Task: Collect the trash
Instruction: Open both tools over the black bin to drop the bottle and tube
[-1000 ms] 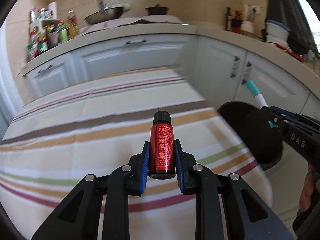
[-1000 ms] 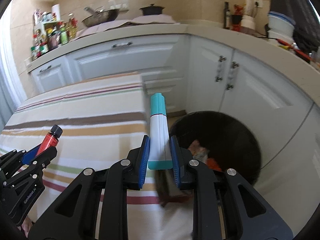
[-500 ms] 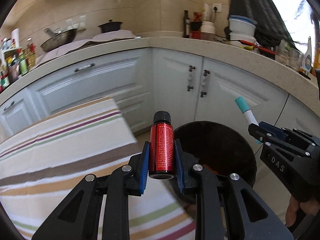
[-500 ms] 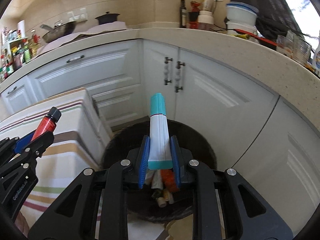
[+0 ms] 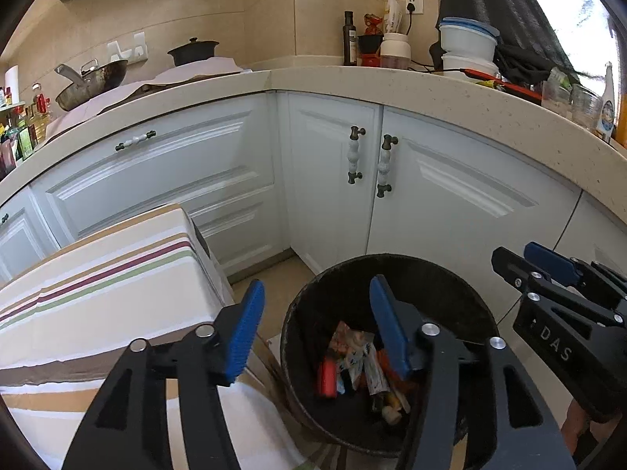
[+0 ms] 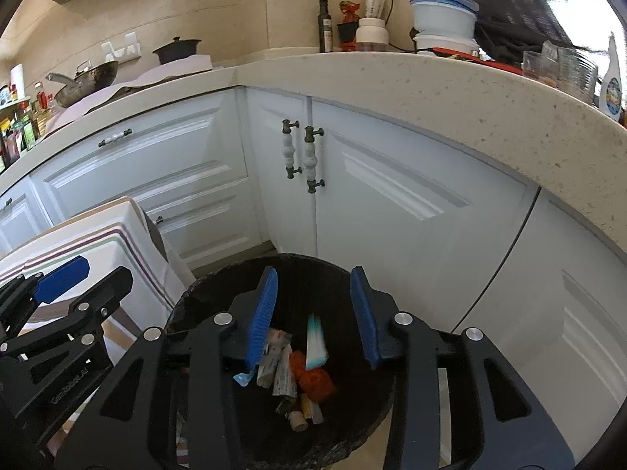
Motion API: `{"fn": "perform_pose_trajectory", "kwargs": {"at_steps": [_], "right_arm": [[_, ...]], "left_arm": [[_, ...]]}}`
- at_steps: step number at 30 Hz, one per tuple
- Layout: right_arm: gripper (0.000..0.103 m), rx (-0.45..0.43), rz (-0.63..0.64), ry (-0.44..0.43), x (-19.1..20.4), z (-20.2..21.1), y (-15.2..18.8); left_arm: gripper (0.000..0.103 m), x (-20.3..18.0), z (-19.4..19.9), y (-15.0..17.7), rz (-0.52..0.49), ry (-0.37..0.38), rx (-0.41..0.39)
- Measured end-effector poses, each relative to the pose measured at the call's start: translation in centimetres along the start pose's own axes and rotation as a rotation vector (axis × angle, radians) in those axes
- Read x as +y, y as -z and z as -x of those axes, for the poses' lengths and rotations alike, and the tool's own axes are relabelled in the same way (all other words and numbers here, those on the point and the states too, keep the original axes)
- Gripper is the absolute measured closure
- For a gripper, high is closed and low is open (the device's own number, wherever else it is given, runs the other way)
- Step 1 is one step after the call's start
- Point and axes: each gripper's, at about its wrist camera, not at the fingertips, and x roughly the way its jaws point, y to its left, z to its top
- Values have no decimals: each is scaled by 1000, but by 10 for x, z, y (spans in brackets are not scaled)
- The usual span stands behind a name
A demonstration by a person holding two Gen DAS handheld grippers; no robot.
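Both the left gripper (image 5: 313, 329) and the right gripper (image 6: 311, 317) hang wide open and empty over the black trash bin (image 6: 352, 442). The red bottle (image 5: 327, 378) and the teal-capped tube (image 6: 316, 342) look blurred inside the bin. A careless pull back could knock the rim and tip the bin.

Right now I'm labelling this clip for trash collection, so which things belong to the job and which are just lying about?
Part of the job:
- round black trash bin
- white tube with teal cap, blurred, in the bin's mouth
- red bottle in the bin
- left gripper and right gripper, both open

Just lying about:
- dark wok
- black lidded pot
- stacked white tubs
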Motion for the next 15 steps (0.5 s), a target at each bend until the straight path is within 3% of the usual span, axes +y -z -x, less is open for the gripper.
{"fn": "perform_pose_trajectory", "kwargs": {"at_steps": [8,15], "right_arm": [[62,-24,-6,14,-2,16,-1],[53,-53,7,25,5,47,5]], "left_arm": [[30,-4,10,-4,-2,1,-21],[22,-3,41,0,-15,-12,-64]]}}
